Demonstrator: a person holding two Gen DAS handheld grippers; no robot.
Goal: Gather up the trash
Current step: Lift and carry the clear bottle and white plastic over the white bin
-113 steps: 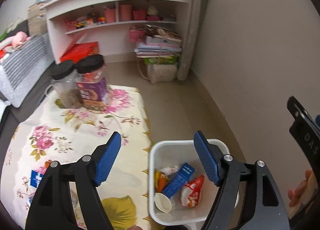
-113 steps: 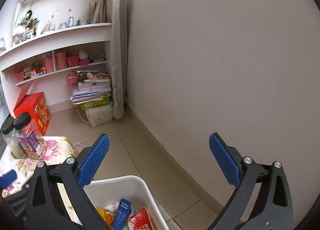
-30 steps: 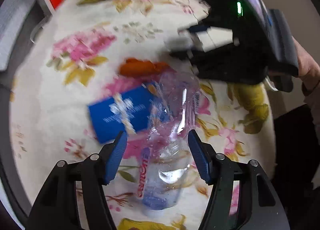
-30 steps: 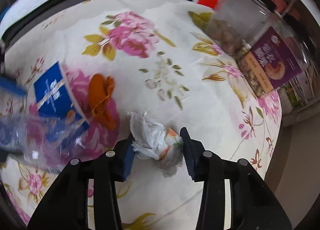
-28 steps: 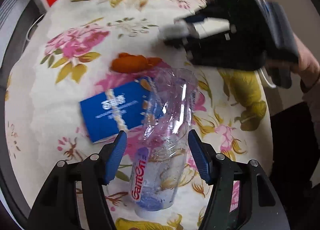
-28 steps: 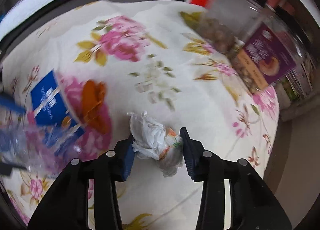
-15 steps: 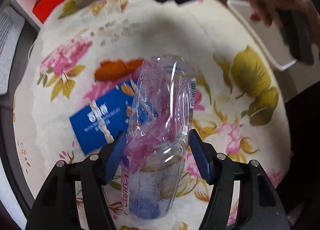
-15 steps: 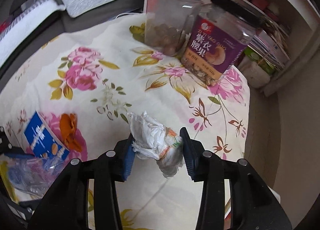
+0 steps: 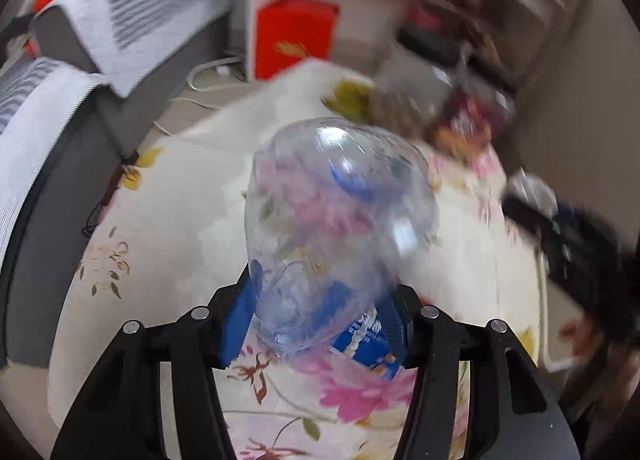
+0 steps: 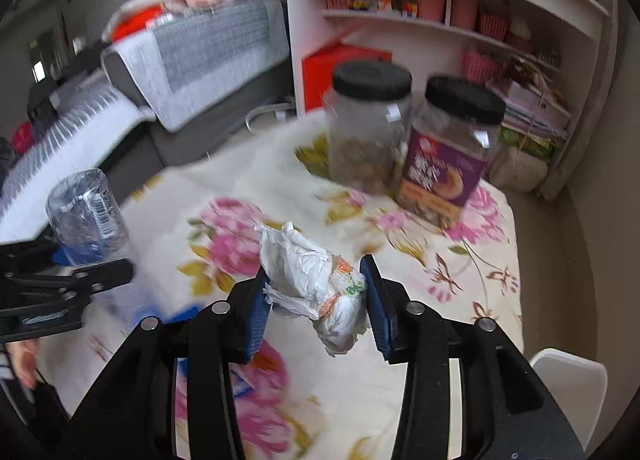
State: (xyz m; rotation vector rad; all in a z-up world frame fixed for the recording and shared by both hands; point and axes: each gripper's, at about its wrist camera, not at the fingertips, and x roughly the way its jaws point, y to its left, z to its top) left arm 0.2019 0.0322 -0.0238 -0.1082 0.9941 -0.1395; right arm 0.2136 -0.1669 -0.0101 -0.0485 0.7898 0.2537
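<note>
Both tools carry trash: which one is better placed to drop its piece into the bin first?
Probably right: the right tool grips the crumpled wrapper, and the white bin's rim shows just beside it. No bin shows in the left view.

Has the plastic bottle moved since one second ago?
Yes. The plastic bottle, between the closing left gripper jaws, is lifted off the floral cloth.

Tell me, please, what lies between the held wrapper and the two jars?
Only bare floral cloth lies between the wrapper and the jars; the right wrist view shows it.
</note>
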